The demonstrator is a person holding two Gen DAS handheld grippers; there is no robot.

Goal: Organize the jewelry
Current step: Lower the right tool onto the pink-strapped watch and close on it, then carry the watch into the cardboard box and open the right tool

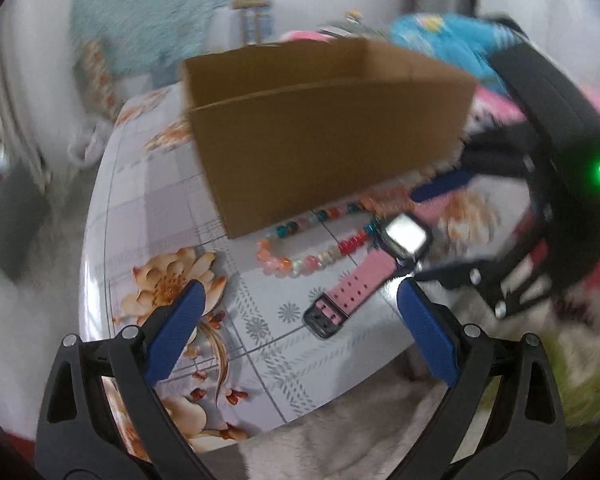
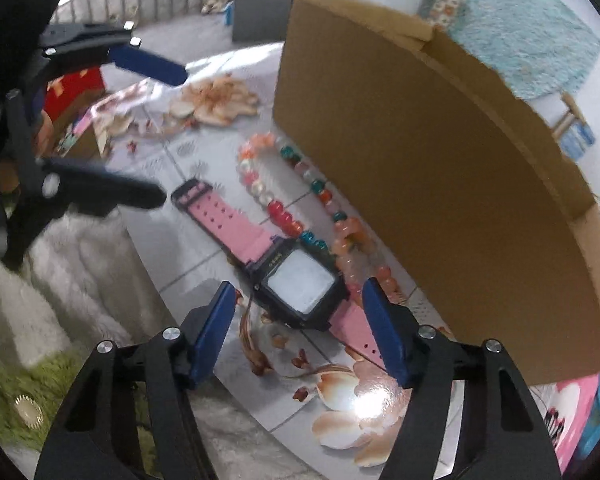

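A pink-strapped watch (image 2: 300, 280) with a black square case lies flat on the flowered table (image 2: 204, 240), next to a loop of coloured beads (image 2: 284, 216). My right gripper (image 2: 300, 304) is tilted down over the watch case, one blue finger (image 2: 216, 320) on each side of it. A gap shows between each pad and the case, so the jaws stand open. From the left wrist view the watch (image 1: 356, 280) and beads (image 1: 320, 256) lie ahead, with the right gripper (image 1: 420, 236) straddling the case. My left gripper (image 1: 300, 300) hovers open and holds nothing, just short of the strap's buckle end.
An open cardboard box (image 1: 320, 140) stands on the table right behind the beads, its near wall (image 2: 440, 184) close beside the right gripper. A white furry cloth (image 2: 80, 264) hangs past the table's edge. Green carpet (image 2: 16, 380) and cluttered furniture surround the table.
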